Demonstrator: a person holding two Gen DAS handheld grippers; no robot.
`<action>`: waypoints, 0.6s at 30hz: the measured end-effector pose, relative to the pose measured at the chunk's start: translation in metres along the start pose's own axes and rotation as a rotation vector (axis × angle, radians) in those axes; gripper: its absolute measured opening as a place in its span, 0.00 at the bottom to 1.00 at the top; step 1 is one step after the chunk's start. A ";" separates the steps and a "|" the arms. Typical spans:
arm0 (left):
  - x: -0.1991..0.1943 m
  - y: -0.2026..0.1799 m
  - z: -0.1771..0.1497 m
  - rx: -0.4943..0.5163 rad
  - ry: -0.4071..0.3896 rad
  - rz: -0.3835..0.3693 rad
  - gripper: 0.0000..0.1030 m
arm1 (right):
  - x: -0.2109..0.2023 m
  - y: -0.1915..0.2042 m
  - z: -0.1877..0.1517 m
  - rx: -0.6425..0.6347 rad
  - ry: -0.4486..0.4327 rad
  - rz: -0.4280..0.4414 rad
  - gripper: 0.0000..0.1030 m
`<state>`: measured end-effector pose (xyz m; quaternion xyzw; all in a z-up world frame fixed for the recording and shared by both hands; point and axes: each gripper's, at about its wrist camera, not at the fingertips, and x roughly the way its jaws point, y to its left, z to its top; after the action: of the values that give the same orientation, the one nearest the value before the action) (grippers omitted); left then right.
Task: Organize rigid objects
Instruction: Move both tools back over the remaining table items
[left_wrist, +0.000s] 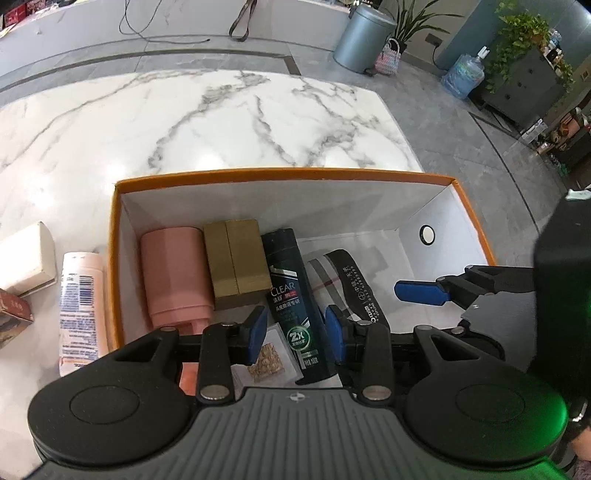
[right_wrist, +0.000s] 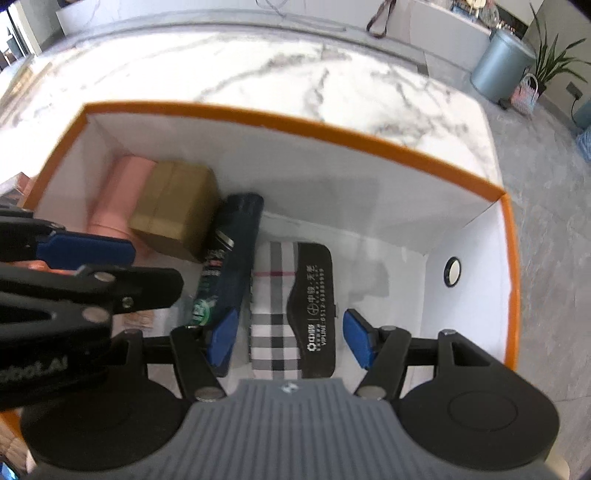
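The right gripper stood open astride the plaid case, pads clear of both its sides. The case lay flat on the box floor, long axis running away from the jaws. The left gripper (also open) straddled the shampoo bottle alongside; farther off lay a gold block.

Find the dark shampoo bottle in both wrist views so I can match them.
Left wrist: the shampoo bottle lies mid-frame in the orange box, between the gold box and the plaid case.
Right wrist: left of centre, beside the same case.
Shared landmark: the gold box.
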<state>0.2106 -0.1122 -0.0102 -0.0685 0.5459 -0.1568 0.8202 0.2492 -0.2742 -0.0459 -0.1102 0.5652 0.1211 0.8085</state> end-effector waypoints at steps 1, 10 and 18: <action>-0.003 0.000 -0.001 0.003 -0.006 0.000 0.41 | -0.005 0.003 -0.002 0.002 -0.015 0.005 0.62; -0.040 0.006 -0.015 0.020 -0.109 0.025 0.41 | -0.047 0.024 -0.013 -0.038 -0.198 0.018 0.61; -0.078 0.023 -0.031 0.063 -0.246 0.057 0.41 | -0.078 0.059 -0.014 -0.106 -0.322 0.018 0.61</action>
<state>0.1588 -0.0626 0.0395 -0.0460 0.4378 -0.1407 0.8868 0.1921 -0.2278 0.0198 -0.1266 0.4221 0.1739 0.8806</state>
